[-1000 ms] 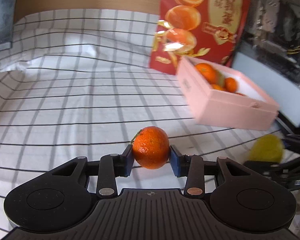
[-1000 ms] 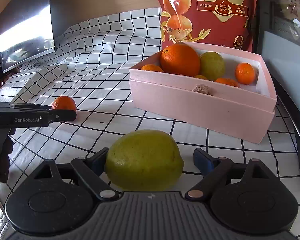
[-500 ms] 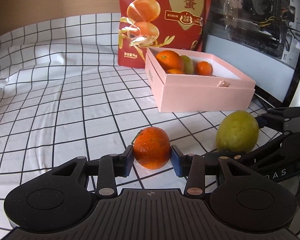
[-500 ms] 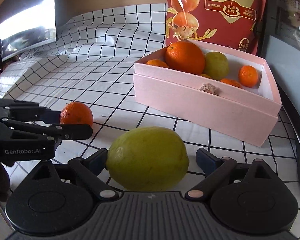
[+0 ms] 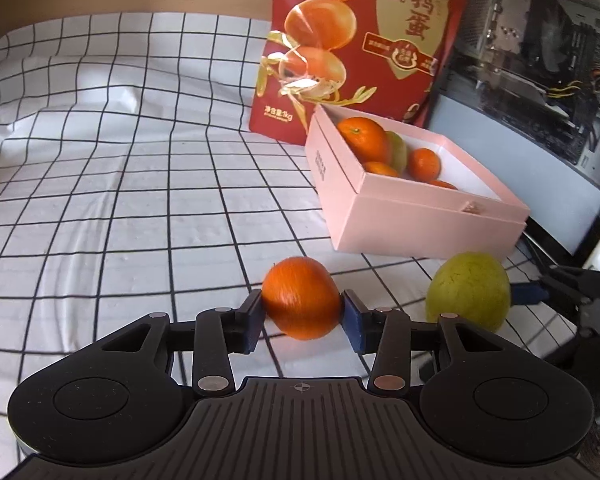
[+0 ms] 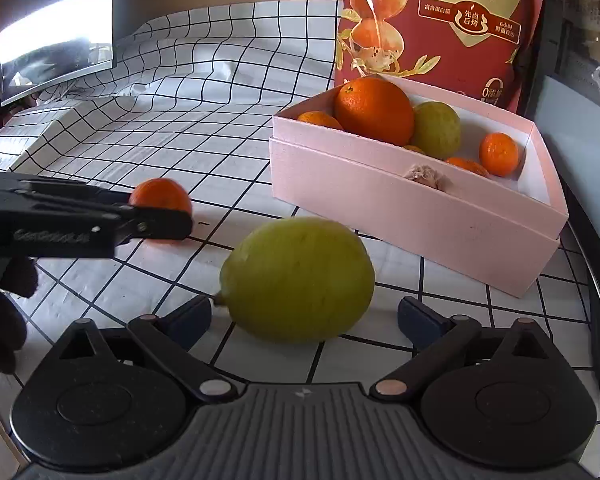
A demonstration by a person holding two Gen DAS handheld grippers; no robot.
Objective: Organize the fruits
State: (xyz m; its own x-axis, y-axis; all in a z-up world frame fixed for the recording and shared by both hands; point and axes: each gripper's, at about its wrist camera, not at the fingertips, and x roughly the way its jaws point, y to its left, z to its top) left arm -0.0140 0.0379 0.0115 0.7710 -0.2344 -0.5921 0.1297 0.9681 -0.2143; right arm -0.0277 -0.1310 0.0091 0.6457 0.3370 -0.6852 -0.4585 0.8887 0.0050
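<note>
**A:** Left wrist view: we are holding the small orange (image 5: 301, 298) in the left gripper (image 5: 302, 320), both blue pads pressed to its sides, low over the checked cloth (image 5: 100, 200). We are keeping it clamped, we judge, because its place is the pink box (image 5: 420, 224) ahead and to the right.

**B:** And on the right wrist view we are widening the right gripper (image 6: 305, 316). Its jaws are opening around the green fruit (image 6: 298, 278), which is sitting on the cloth between them; the right-hand pad is standing clear of it, and the left one is just beside its stem end, so nothing is being squeezed.

**A:** So are we letting it go or lining up for a fresh hold?

**B:** We cannot tell from this. The fruit is resting just short of the box's near wall, not in it.

**A:** What are we seeing inside the box?

**B:** We are counting a large orange (image 6: 374, 110), a second green fruit (image 6: 438, 130) beside it, and several small oranges (image 6: 499, 154) scattered round them, with white floor bare at the right end. A red snack bag (image 6: 440, 20) is standing behind the box.

**A:** Room for two more, we are reckoning.
</note>
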